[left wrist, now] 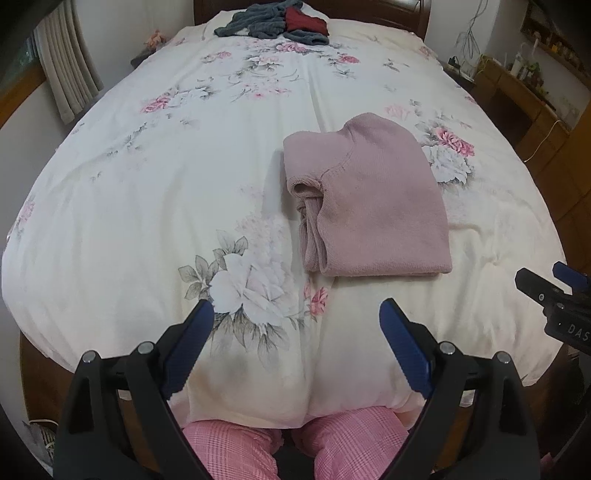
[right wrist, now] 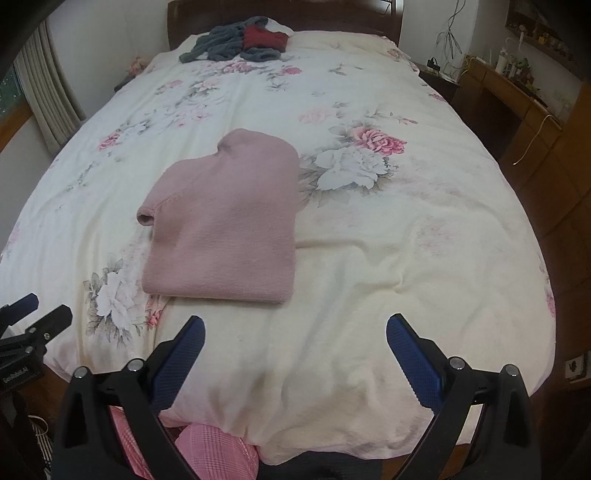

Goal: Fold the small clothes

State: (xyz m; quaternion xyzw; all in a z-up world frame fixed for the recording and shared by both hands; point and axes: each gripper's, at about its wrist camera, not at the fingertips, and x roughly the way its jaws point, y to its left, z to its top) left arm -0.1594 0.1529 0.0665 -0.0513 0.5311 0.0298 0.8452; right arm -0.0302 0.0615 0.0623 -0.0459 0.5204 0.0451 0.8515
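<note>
The pink top (left wrist: 365, 199) lies folded on the bed (left wrist: 147, 184) near its foot edge, long axis toward the headboard. Both tools, left (left wrist: 297, 314) and right (right wrist: 295, 328), gape empty short of it; neither is clearly nearer.

Pink sweater (left wrist: 369, 199): folded; underlayers and tucked sleeves hidden beneath top panel, only a cuff edge shows at its left side. Far beyond the sweater, grey and dark red clothes (left wrist: 275, 20): heaped, item count and type unreadable. Right of sweater, desk items (right wrist: 517, 68): too small to identify. Right gripper (left wrist: 543, 284): cut off by frame edge; jaw state unreadable in left wrist view.
</note>
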